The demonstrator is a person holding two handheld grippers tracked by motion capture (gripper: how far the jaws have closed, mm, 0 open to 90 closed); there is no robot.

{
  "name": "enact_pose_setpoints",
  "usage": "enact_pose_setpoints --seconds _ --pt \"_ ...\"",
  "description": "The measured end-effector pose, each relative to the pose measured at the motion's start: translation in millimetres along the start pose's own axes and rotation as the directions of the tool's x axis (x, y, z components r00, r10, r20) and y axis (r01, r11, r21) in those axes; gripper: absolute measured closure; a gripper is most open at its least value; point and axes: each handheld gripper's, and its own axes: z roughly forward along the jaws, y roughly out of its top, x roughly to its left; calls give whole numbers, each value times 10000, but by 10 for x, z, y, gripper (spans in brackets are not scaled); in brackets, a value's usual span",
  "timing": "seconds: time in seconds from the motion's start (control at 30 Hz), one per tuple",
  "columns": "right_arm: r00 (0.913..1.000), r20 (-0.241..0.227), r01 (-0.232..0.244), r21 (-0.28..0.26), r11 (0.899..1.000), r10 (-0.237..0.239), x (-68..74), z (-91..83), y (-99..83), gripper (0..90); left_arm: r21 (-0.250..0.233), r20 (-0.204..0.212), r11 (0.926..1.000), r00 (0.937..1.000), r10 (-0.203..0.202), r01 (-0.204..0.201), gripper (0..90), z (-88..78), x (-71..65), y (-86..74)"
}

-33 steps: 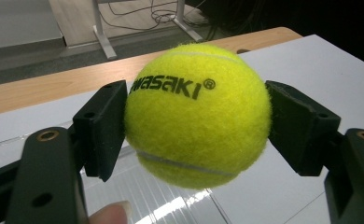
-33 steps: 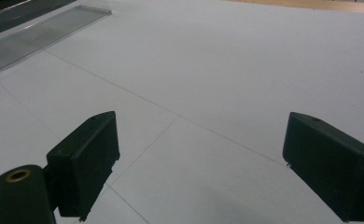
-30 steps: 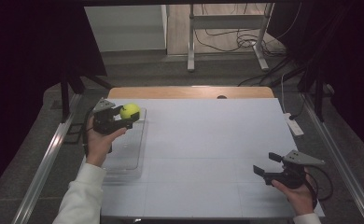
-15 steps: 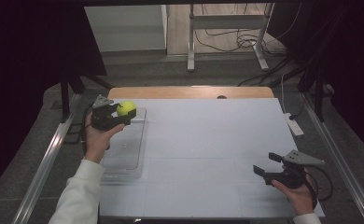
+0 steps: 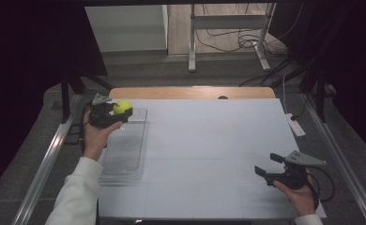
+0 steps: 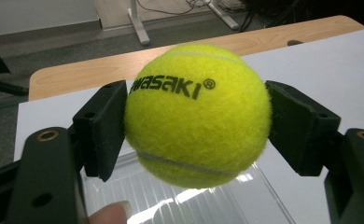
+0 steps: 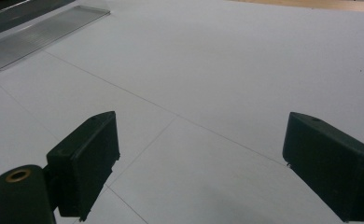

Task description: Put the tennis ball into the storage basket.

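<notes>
A yellow tennis ball (image 5: 122, 107) (image 6: 196, 114) with black lettering is clamped between the two black pads of my left gripper (image 5: 120, 111) (image 6: 196, 126), which is shut on it. The ball hangs above the far end of a clear ribbed plastic tray (image 5: 125, 150) (image 6: 171, 200) at the table's left side. At the near right corner of the white table (image 5: 209, 140), my right gripper (image 5: 268, 164) (image 7: 201, 163) is held low over the bare white surface, its jaws wide open with nothing between them.
The tray (image 7: 45, 30) lies along the left edge of the white table top. A wooden strip (image 5: 190, 92) runs along the far edge. A small white device (image 5: 295, 125) rests at the right edge. Cables and metal legs stand on the floor beyond.
My left hand has drifted slightly toward the far end of the tray with the ball still gripped. The right hand has stayed put.
</notes>
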Motion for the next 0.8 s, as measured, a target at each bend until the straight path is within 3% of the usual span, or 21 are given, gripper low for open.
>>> enact_pose_setpoints --seconds 0.8 --pt "10000 3 22 48 10000 -22 -1 4 -4 111 715 -533 9973 9985 -110 148 260 169 134 -24"
